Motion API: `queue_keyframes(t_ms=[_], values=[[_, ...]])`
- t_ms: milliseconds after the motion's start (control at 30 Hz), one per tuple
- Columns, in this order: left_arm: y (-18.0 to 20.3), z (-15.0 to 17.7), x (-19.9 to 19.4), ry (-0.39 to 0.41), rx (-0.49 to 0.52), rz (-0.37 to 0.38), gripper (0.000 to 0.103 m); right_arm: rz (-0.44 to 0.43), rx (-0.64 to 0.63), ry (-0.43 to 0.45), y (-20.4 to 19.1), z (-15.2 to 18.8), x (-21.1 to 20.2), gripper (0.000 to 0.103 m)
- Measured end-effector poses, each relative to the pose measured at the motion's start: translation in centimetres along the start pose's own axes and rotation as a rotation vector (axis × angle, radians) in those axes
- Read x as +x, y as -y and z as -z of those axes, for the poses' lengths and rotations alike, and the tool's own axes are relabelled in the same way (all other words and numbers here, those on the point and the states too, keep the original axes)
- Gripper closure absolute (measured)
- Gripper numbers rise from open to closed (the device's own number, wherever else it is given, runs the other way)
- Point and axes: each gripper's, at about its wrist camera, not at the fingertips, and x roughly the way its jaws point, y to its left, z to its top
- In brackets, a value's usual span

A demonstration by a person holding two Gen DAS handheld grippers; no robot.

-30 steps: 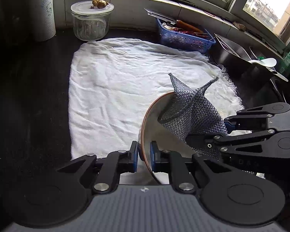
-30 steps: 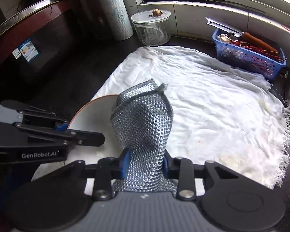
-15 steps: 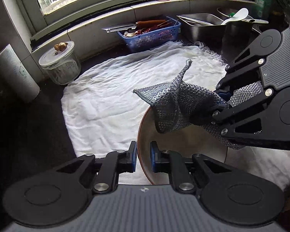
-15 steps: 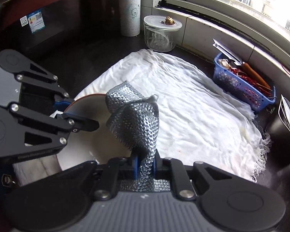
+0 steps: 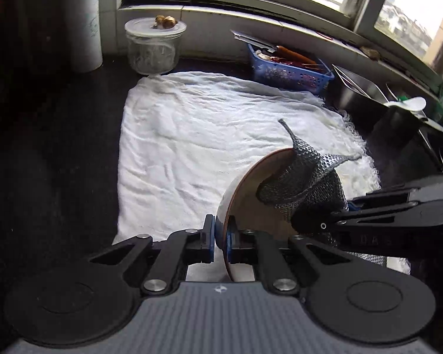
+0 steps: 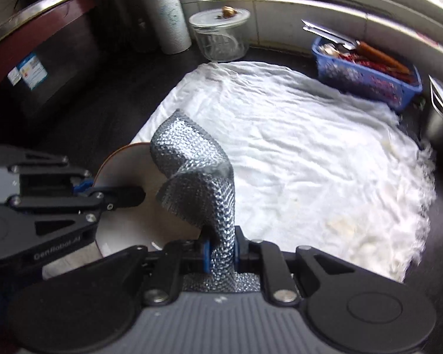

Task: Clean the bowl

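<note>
My left gripper [image 5: 220, 240] is shut on the rim of a bowl [image 5: 251, 203] with a brown edge and pale inside, held tilted above a white cloth [image 5: 206, 135]. My right gripper [image 6: 221, 249] is shut on a silver mesh scrubbing cloth [image 6: 197, 183]. The mesh cloth [image 5: 304, 183] drapes into the bowl's inside and touches it. In the right wrist view the bowl [image 6: 124, 174] sits at the lower left, partly hidden by the left gripper [image 6: 82, 188]. The right gripper [image 5: 369, 221] comes in from the right in the left wrist view.
On the dark counter stand a glass jar with lid [image 5: 152, 47], a paper roll [image 5: 81, 26], a blue basket of utensils [image 5: 289, 67] and metal trays with a white spoon [image 5: 407, 104] at right. A dark appliance [image 6: 35, 59] stands at left.
The bowl has been turned more on edge, and the mesh cloth has shifted across its inside. Both grippers have kept their hold.
</note>
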Motion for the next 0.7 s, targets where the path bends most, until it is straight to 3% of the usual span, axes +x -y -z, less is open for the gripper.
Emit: queue_keyframes(t_ms=[133,200,267,333,467,567,633,700], values=[[-1.6,-0.1,0.4,-0.037,-0.121,0.029,0.096,-0.028,0.142,0.011,0.3,0.7,0.3,0.088],[-0.8,-0.1,0.4,-0.042,-0.027,0.008,0.096,-0.031,0.145,0.015,0.2,0.8,0.3,0.088],[0.7,-0.1,0.5,-0.06,0.142,-0.036,0.09,-0.013,0.071,0.017,-0.4,0.7,0.1,0.088],[1.7,-0.3,0.6,-0.072,0.279,-0.058,0.08,0.026,-0.079,0.023,-1.7,0.7,-0.1,0.086],[2.5,-1.4,0.8,-0.094,0.412,-0.061,0.08,0.083,-0.341,0.039,-4.1,1.1,-0.2,0.086],[2.7,-2.1,1.0,-0.112,0.455,-0.048,0.08,0.144,-0.552,0.052,-6.2,1.8,-0.3,0.088],[2.8,-2.3,0.9,-0.102,0.459,-0.037,0.089,0.194,-0.714,0.066,-7.7,2.5,-0.3,0.088],[2.9,-2.3,0.6,-0.071,0.462,-0.034,0.09,0.242,-0.819,0.083,-8.5,3.0,-0.3,0.088]])
